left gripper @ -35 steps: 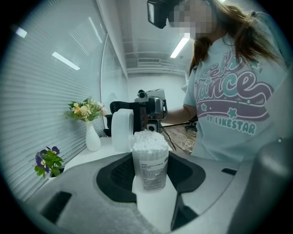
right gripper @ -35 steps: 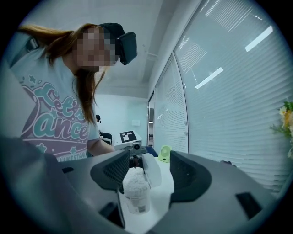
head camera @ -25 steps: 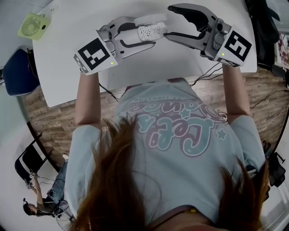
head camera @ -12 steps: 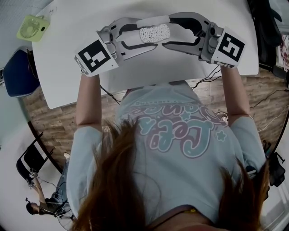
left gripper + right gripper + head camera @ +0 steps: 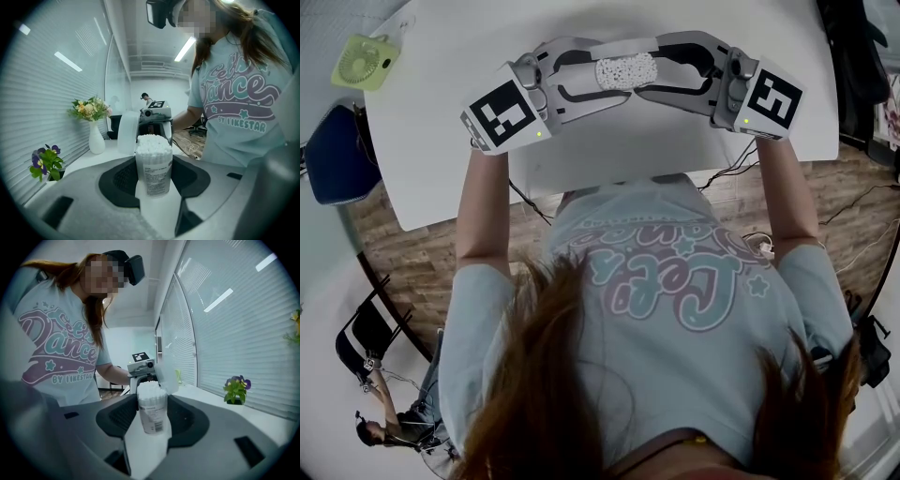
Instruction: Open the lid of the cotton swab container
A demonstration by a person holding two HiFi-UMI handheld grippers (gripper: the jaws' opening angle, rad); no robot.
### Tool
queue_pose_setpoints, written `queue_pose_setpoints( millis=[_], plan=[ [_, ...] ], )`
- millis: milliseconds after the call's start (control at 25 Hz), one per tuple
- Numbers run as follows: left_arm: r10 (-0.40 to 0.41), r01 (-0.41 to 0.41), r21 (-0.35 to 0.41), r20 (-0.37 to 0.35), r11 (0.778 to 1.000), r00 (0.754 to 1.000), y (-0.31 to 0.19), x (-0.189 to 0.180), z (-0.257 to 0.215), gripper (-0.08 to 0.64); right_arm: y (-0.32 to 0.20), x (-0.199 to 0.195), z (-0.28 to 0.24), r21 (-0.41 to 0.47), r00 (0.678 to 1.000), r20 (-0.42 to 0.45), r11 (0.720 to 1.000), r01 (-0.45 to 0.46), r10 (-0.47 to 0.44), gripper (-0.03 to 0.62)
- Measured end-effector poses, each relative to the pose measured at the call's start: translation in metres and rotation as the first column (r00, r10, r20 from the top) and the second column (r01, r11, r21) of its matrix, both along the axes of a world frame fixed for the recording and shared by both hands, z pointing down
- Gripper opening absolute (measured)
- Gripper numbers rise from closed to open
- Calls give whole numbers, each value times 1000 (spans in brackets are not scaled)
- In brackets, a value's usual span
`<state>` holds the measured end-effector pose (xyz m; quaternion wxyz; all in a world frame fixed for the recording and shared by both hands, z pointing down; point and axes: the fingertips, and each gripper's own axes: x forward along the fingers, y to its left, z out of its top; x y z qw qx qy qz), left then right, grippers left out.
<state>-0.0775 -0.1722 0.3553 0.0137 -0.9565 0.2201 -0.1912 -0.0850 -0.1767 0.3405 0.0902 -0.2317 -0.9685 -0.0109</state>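
Right tool (image 5: 656, 67) just closed opposite left tool (image 5: 596, 73) on the upright cotton swab container (image 5: 625, 70).

1. I see the cotton swab container (image 5: 153, 168) upright: a clear, labelled cylinder packed with white swabs. It is gripped by both the left gripper (image 5: 153, 190) and the right gripper (image 5: 149, 430), whose jaws have just been closing.
2. Its translucent lid (image 5: 126, 133) stands flipped open beside the rim, leaving the swab tips bare.

Open-lidded cotton swab container (image 5: 151, 412) between just-closing jaws of the right tool (image 5: 152, 403), potted flowers (image 5: 236, 390) rightward.
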Motion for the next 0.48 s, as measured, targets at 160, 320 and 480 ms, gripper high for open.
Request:
queue_pose_setpoints(
  millis=[160, 320, 480],
  plan=[
    [5, -5, -8, -6, 1000, 1000, -9, -2, 9, 189, -10, -3, 9, -1, 1000, -11, 1000, -10, 10, 207],
    [14, -14, -27, -4, 1000, 1000, -22, -4, 26, 189, -22, -6, 23, 1, 1000, -17, 1000, -22, 22, 206],
    [6, -5, -43, 24, 999, 1000, -30, -11, 45, 189, -28, -15, 39, 17, 999, -29, 1000, -26, 27, 206]
  ],
)
